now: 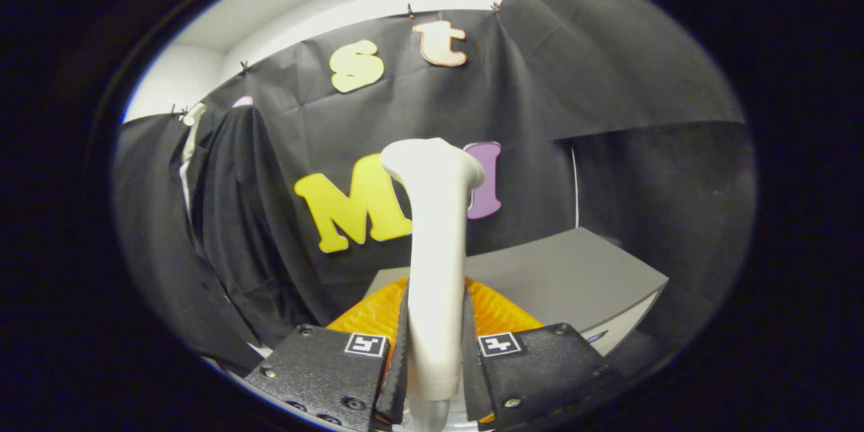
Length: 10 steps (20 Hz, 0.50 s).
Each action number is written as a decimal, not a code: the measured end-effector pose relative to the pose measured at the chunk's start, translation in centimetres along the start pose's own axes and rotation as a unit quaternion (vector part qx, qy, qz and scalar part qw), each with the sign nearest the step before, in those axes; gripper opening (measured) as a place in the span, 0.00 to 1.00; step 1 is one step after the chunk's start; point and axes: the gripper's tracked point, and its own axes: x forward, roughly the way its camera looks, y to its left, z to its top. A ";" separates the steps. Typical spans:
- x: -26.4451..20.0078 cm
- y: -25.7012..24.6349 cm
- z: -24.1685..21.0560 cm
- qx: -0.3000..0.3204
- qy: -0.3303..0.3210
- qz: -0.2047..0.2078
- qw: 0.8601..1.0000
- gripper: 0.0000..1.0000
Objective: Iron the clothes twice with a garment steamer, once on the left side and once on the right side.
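The gripper (435,351) clamps both fingers on the white garment steamer's (435,229) handle, upright between them. No brand shows on it. A black garment (236,216) hangs beyond, left; grey table (580,277) behind.

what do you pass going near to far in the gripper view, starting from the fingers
gripper shut on the white garment steamer → orange basket just beyond the fingers → grey table → black cloth wall, with a dark garment hanging on it
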 end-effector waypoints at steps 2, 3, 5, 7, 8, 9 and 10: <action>-1.4 3.3 1.5 -0.004 -0.020 0.009 1.000 0.36; -1.9 4.9 2.1 -0.005 -0.027 0.015 1.000 0.36; -3.1 8.5 3.2 -0.006 -0.042 0.029 0.999 0.36; -4.2 11.5 4.1 -0.010 -0.057 0.039 0.998 0.36; -4.7 13.2 4.4 -0.013 -0.064 0.044 0.997 0.36; -5.1 14.9 4.7 -0.016 -0.069 0.051 0.996 0.36; -5.3 16.9 4.9 -0.018 -0.073 0.059 0.995 0.36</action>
